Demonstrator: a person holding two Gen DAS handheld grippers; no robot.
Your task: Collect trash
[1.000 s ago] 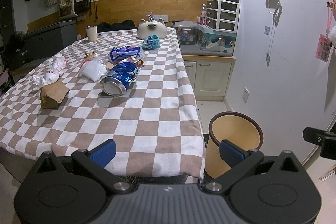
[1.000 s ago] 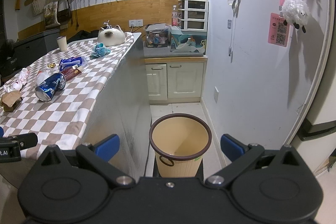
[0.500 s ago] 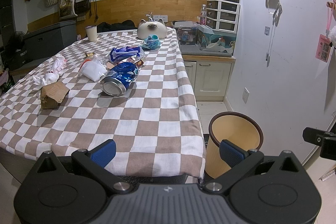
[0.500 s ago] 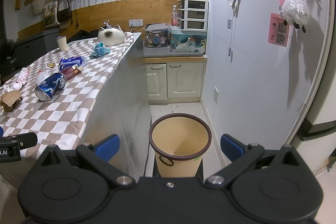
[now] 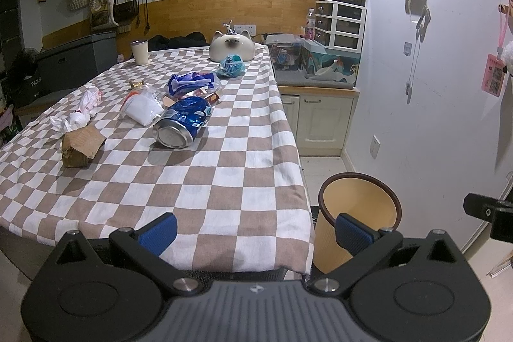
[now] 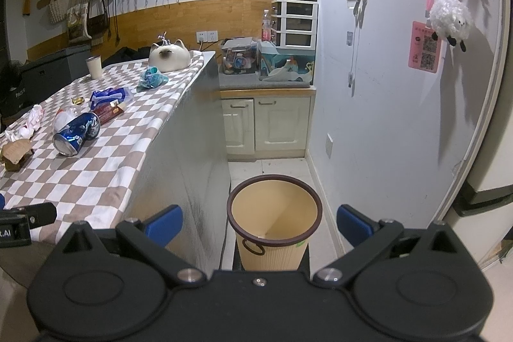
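Trash lies on the checkered tablecloth (image 5: 205,181): a dented blue can (image 5: 181,121) on its side, a brown crumpled carton (image 5: 80,145), white crumpled tissue (image 5: 72,119), a clear plastic bag (image 5: 142,108), a blue wrapper (image 5: 192,81) and a teal wrapper (image 5: 231,65). A beige waste bin (image 6: 274,218) with a dark rim stands on the floor right of the table. My left gripper (image 5: 255,234) is open over the table's near edge, well short of the trash. My right gripper (image 6: 258,223) is open above the bin, empty.
A white cup (image 5: 139,52) and a cat-shaped ceramic dish (image 5: 231,48) stand at the table's far end. Cream cabinets (image 6: 266,125) with a cluttered counter fill the back right. A white wall (image 6: 400,117) runs along the right, leaving a narrow floor strip.
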